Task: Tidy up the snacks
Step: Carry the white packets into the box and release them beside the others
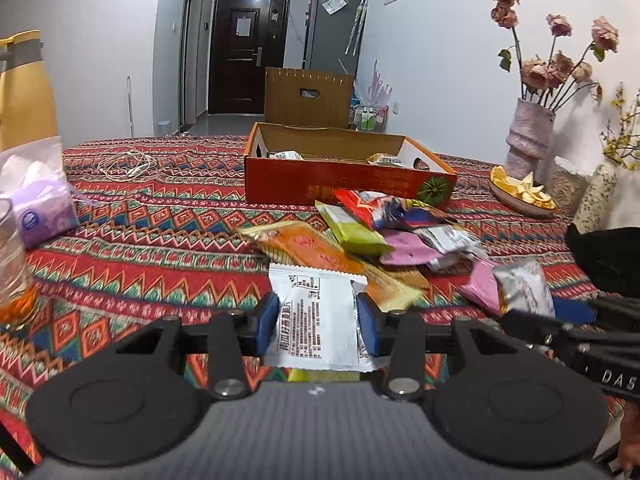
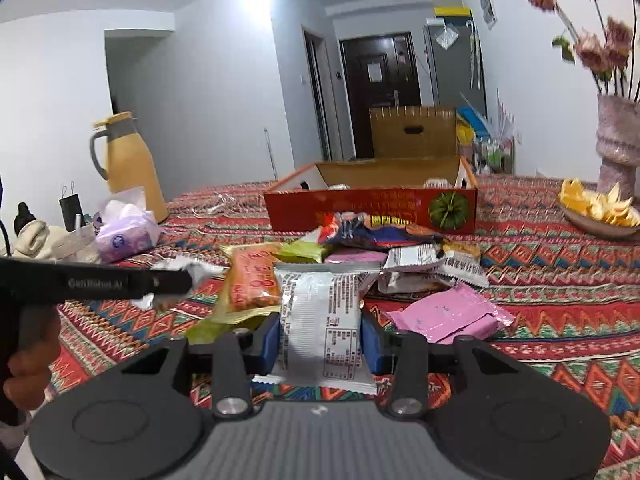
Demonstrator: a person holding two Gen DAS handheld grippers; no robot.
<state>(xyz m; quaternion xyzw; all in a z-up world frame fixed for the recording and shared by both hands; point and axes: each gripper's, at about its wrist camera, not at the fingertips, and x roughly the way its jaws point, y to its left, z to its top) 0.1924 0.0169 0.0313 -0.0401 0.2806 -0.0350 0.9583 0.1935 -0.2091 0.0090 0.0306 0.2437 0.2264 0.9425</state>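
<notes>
My left gripper (image 1: 318, 314) is shut on a white snack packet (image 1: 316, 292) with black print, held just above the patterned tablecloth. My right gripper (image 2: 320, 332) is shut on a silver-white packet (image 2: 320, 304); in the left wrist view this packet (image 1: 524, 288) shows at the right. A pile of mixed snack packets (image 1: 380, 228) (image 2: 360, 240) lies ahead of both grippers. Behind it stands an open red cardboard box (image 1: 344, 184) (image 2: 360, 208) with a few packets inside. The left gripper's body (image 2: 120, 280) crosses the left of the right wrist view.
A purple tissue pack (image 1: 44, 208) and a glass (image 1: 12, 264) sit at the left, with a yellow jug (image 2: 132, 164) behind. A white cable (image 1: 124, 164) lies far left. A pink vase (image 1: 524, 136) and a dish of orange peel (image 1: 520, 192) stand at the right.
</notes>
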